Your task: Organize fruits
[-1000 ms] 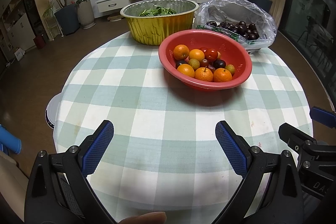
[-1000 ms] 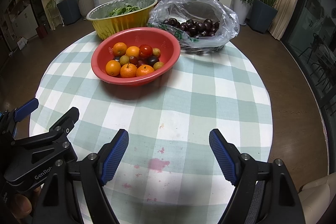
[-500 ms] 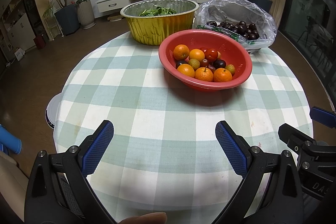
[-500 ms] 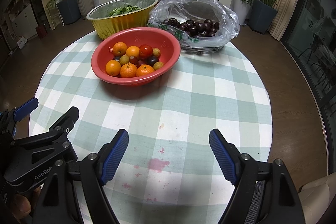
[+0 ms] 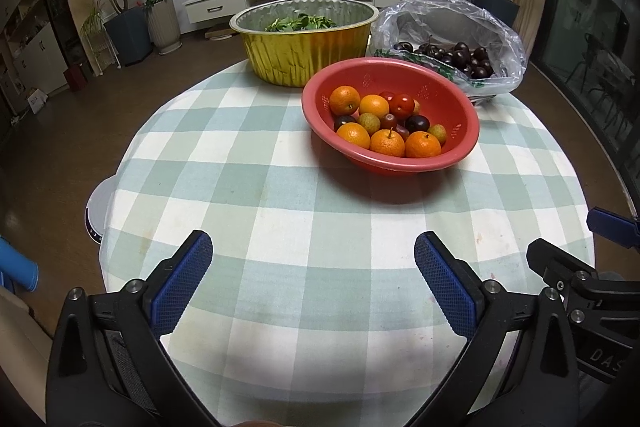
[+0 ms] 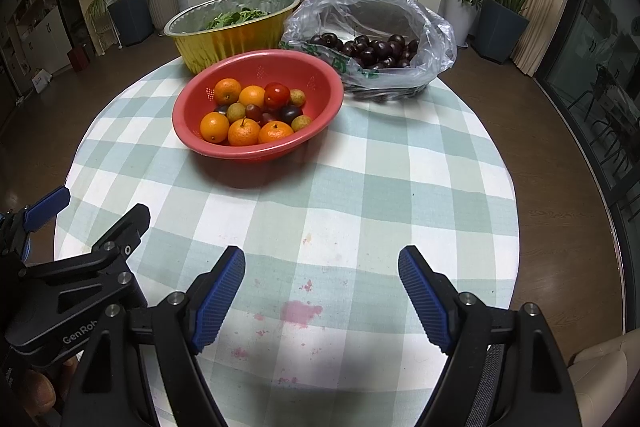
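Note:
A red bowl (image 5: pixel 460 111) (image 6: pixel 320 83) holds several oranges (image 5: pixel 387 143) (image 6: pixel 244 132), a red tomato (image 5: pixel 402 105) (image 6: pixel 277 95), dark plums (image 5: pixel 417 123) and small green fruits. It stands at the far middle of a round checked table (image 5: pixel 280 195) (image 6: pixel 400 187). A clear plastic bag (image 5: pixel 500 39) (image 6: pixel 432 27) of dark cherries lies behind it on the right. My left gripper (image 5: pixel 313 249) is open and empty over the near table. My right gripper (image 6: pixel 322 261) is open and empty beside it.
A gold foil basin (image 5: pixel 304 55) (image 6: pixel 224 43) with green leaves stands at the far side, left of the bag. Pink stains (image 6: pixel 300 311) mark the cloth near the front. Potted plants and a TV cabinet stand beyond the table.

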`<state>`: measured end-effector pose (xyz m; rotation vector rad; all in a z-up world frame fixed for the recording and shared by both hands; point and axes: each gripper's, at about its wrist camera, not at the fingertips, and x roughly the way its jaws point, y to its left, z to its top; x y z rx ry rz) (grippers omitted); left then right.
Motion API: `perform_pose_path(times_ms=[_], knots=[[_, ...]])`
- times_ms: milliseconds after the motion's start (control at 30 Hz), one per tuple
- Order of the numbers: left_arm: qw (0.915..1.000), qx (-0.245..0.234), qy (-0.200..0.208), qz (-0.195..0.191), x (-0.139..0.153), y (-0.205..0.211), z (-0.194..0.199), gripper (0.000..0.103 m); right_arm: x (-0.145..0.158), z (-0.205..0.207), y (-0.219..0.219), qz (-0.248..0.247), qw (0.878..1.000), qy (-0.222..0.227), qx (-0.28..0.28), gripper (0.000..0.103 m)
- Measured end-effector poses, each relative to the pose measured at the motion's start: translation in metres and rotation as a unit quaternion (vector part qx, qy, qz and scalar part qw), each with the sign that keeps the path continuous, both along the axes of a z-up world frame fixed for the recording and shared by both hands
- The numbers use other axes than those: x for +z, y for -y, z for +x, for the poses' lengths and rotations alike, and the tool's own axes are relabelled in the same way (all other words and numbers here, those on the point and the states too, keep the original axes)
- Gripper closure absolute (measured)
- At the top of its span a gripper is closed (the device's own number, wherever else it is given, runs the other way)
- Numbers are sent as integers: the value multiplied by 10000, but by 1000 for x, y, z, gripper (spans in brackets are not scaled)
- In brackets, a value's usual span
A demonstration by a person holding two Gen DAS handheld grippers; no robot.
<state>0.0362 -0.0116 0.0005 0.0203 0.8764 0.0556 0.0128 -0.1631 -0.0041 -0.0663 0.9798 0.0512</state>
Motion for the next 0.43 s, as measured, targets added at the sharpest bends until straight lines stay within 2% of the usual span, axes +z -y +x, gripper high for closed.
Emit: perform_pose_path(times_ms=[433], knots=[[9996, 162, 194, 102, 4, -6, -3, 0, -2, 2, 3, 44, 9999, -89, -33, 22]])
